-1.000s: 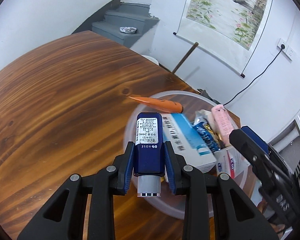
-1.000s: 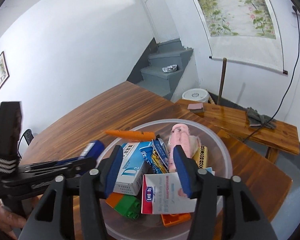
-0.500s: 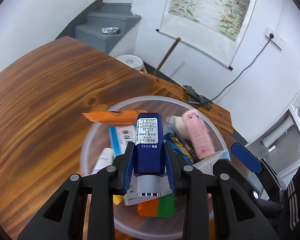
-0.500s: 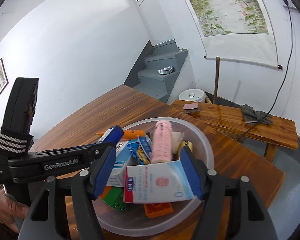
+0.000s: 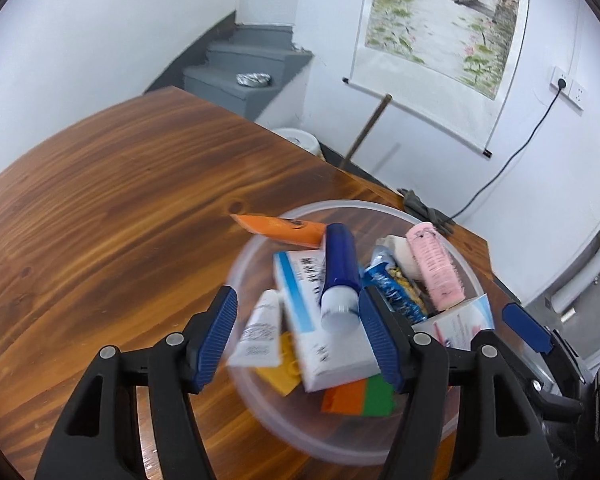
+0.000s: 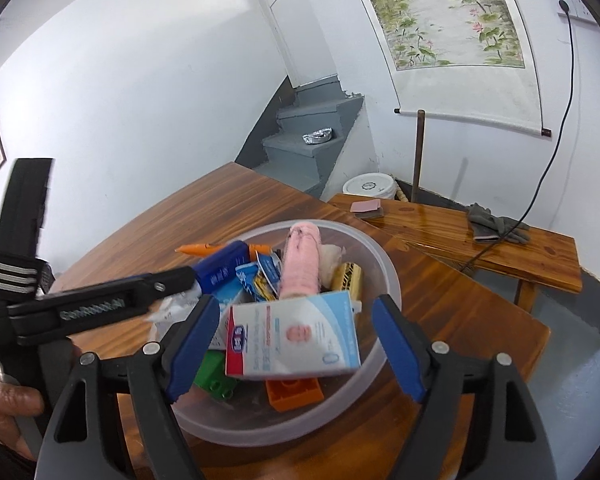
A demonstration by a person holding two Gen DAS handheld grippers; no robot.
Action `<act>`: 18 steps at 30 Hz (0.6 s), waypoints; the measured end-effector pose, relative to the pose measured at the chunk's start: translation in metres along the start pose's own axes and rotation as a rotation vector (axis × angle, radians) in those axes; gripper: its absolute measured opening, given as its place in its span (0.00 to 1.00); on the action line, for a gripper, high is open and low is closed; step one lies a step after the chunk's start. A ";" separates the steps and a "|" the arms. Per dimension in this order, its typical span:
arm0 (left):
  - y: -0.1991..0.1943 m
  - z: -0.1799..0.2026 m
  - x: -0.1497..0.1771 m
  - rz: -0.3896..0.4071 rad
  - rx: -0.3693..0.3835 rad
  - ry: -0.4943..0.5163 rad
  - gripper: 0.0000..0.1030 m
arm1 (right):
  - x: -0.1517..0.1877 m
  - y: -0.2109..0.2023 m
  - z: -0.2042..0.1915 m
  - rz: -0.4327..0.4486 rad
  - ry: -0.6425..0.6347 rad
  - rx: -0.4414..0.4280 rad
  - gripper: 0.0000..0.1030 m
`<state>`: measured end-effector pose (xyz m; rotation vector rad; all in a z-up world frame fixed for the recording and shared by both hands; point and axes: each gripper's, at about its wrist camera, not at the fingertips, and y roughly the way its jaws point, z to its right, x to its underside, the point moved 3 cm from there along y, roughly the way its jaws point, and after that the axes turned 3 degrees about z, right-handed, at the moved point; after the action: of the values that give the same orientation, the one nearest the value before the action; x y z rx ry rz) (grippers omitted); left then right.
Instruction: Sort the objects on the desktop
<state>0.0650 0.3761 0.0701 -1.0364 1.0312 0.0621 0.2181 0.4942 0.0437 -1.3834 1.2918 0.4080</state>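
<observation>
Left gripper (image 5: 296, 334) has just spread open, dropping the blue bottle (image 5: 340, 276) onto the pile in the bowl (image 5: 466, 268), apparently resting there; right gripper (image 6: 296, 348) hovers open, empty.

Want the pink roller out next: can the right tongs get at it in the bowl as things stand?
Probably yes: the right tongs are open above the bowl, and the pink roller lies on top, though the white-and-blue box sits between.

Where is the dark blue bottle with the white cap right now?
The dark blue bottle lies in the clear plastic bowl, atop the blue-and-white box, just below the orange tube, between the open left gripper fingers in the left wrist view.
</observation>
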 end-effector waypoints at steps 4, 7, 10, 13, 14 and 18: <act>-0.020 -0.008 0.004 0.060 -0.057 0.010 0.65 | 0.009 -0.003 -0.004 -0.024 -0.021 0.024 0.81; -0.037 -0.013 0.006 0.107 -0.094 0.032 0.74 | 0.014 -0.006 -0.009 -0.044 -0.029 0.031 0.81; -0.061 -0.019 0.012 0.170 -0.089 0.032 0.82 | 0.018 -0.011 -0.018 -0.058 -0.040 0.033 0.83; -0.075 -0.027 0.023 0.185 -0.069 0.010 0.82 | 0.022 -0.016 -0.029 -0.059 -0.057 0.044 0.88; -0.079 -0.030 0.027 0.187 -0.071 -0.001 0.82 | 0.023 -0.018 -0.034 -0.056 -0.065 0.052 0.90; -0.091 -0.047 0.045 0.191 -0.120 -0.059 0.82 | 0.028 -0.027 -0.053 -0.038 -0.101 0.075 0.99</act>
<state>0.1026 0.2739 0.0942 -1.0355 1.0800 0.3116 0.2281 0.4293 0.0491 -1.3066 1.1847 0.3946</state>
